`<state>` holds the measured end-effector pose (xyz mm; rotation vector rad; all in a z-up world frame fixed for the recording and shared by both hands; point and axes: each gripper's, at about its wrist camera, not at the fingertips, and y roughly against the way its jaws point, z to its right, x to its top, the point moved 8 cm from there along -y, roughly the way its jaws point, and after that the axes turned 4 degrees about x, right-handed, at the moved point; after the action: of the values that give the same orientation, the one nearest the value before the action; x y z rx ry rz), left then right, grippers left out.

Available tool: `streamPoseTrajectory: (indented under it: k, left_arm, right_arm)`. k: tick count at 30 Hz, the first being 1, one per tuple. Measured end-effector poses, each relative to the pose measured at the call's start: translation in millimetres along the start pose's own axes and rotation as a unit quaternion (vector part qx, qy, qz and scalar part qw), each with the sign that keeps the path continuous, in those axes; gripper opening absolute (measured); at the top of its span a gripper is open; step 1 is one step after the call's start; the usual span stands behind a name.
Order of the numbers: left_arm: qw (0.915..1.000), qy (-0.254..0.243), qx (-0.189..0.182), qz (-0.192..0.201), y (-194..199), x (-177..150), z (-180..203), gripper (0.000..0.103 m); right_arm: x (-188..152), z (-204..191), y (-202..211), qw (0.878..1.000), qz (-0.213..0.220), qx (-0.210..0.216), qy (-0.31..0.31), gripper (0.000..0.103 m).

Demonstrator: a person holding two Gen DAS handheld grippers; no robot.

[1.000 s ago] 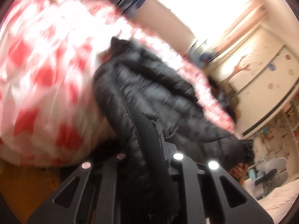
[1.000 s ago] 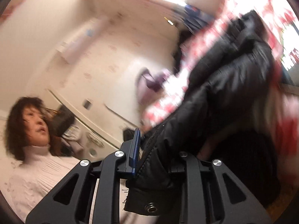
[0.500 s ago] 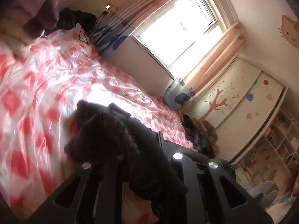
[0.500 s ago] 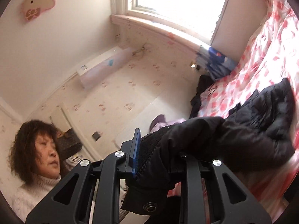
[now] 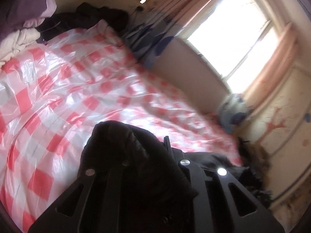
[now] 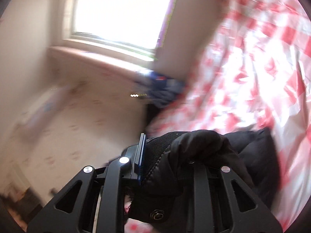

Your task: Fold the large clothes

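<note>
Each of the 2 fisheye views looks forward along its own gripper fingers, close above the checked bed cover (image 5: 58, 89) (image 6: 262, 62). Both share that cover, the window (image 5: 231, 29) (image 6: 124, 13) and the black jacket (image 5: 132, 155) (image 6: 204, 155) low in frame.

The black jacket (image 5: 136, 159) drapes over my left gripper (image 5: 147, 155), so I can't see its left fingertip. In the right wrist view, motion blur smears the far wall and window (image 6: 124, 13), and the jacket's lower part runs off the near edge.
</note>
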<state>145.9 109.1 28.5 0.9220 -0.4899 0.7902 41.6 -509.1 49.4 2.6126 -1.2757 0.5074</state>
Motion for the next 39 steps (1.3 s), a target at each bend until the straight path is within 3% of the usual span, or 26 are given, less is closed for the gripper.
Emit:
streamPoseTrajectory:
  k: [3, 5, 7, 9, 11, 12, 13, 14, 15, 16, 17, 19, 20, 22, 23, 24, 25, 26, 28, 29, 32, 33, 36, 37, 39]
  left_arm:
    - [0.9963, 0.004, 0.075, -0.042, -72, -26, -36, 0.022]
    - [0.9930, 0.023, 0.078, -0.086, -104, -54, -54, 0.027]
    - [0.9920, 0.038, 0.065, -0.102, -109, -65, -62, 0.029]
    - [0.9906, 0.055, 0.039, -0.118, -98, -64, -64, 0.035]
    - [0.9837, 0.116, -0.009, -0.137, -79, -52, -68, 0.049]
    - [0.9771, 0.163, -0.051, -0.127, -64, -38, -71, 0.054]
    - [0.9680, 0.206, -0.089, -0.111, -49, -23, -74, 0.066]
    - [0.9627, 0.229, -0.102, -0.101, -36, -10, -70, 0.071]
    - [0.9629, 0.235, -0.098, -0.089, -25, 0, -68, 0.071]
    - [0.9696, 0.219, -0.083, -0.071, -14, 10, -59, 0.073]
    - [0.9848, 0.161, -0.054, -0.036, 3, 19, -39, 0.077]
    - [0.9976, 0.049, 0.026, 0.040, 26, 25, 0, 0.084]
    - [0.9941, -0.006, 0.068, 0.085, 38, 24, 20, 0.093]
    - [0.9823, -0.077, 0.110, 0.131, 48, 17, 52, 0.096]
    - [0.9817, -0.104, 0.093, 0.129, 45, 5, 76, 0.096]
    - [0.9842, -0.132, 0.052, 0.107, 34, -11, 101, 0.096]
    - [0.9834, -0.158, 0.037, 0.082, 22, -24, 116, 0.096]
    - [0.9777, -0.203, 0.035, 0.042, -5, -45, 134, 0.096]
    - [0.9639, -0.253, 0.073, -0.038, -70, -79, 137, 0.096]
    - [0.9598, -0.256, 0.098, -0.058, -95, -88, 126, 0.094]
    - [0.9598, -0.229, 0.128, -0.100, -148, -104, 88, 0.094]
    - [0.9561, -0.236, 0.137, -0.107, -154, -107, 88, 0.094]
    - [0.9455, -0.262, 0.155, -0.114, -142, -106, 95, 0.094]
    - [0.9495, -0.258, 0.150, -0.097, -125, -94, 98, 0.094]
    - [0.9583, -0.241, 0.146, -0.051, -96, -64, 101, 0.094]
  right_arm:
    - [-3, 73, -40, 0.996, -0.015, -0.085, -0.032, 0.022]
    - [-15, 114, -60, 0.991, -0.037, -0.118, -0.058, 0.023]
    - [-27, 133, -66, 0.990, -0.042, -0.123, -0.063, 0.023]
    - [-30, 132, -62, 0.991, -0.036, -0.117, -0.058, 0.029]
    - [-28, 125, -47, 0.991, -0.024, -0.106, -0.075, 0.047]
    - [-22, 114, -34, 0.993, -0.004, -0.098, -0.073, 0.052]
    - [-17, 103, -23, 0.994, 0.017, -0.092, -0.065, 0.064]
    - [-10, 91, -13, 0.994, 0.035, -0.090, -0.057, 0.070]
    - [0, 72, -4, 0.993, 0.052, -0.094, -0.039, 0.070]
    - [3, 53, -1, 0.993, 0.057, -0.099, -0.008, 0.072]
    - [1, 29, -9, 0.991, 0.047, -0.112, 0.049, 0.075]
    - [-16, -10, -46, 0.970, 0.001, -0.169, 0.173, 0.079]
    - [-28, -20, -70, 0.957, -0.025, -0.189, 0.219, 0.079]
    - [-53, -28, -124, 0.919, -0.082, -0.238, 0.305, 0.080]
    - [-68, -25, -157, 0.889, -0.121, -0.269, 0.351, 0.080]
    - [-81, -16, -186, 0.866, -0.152, -0.288, 0.379, 0.080]
    - [-88, -4, -205, 0.853, -0.172, -0.304, 0.388, 0.080]
    - [-94, 24, -231, 0.829, -0.204, -0.344, 0.391, 0.080]
    - [-98, 71, -257, 0.810, -0.227, -0.388, 0.377, 0.080]
    - [-101, 97, -257, 0.813, -0.231, -0.392, 0.363, 0.080]
    - [-85, 138, -252, 0.855, -0.204, -0.380, 0.287, 0.080]
    - [-84, 145, -251, 0.857, -0.208, -0.381, 0.278, 0.080]
    - [-89, 149, -247, 0.842, -0.243, -0.396, 0.274, 0.080]
    - [-88, 142, -245, 0.839, -0.249, -0.398, 0.276, 0.080]
    - [-69, 108, -230, 0.854, -0.198, -0.380, 0.296, 0.080]
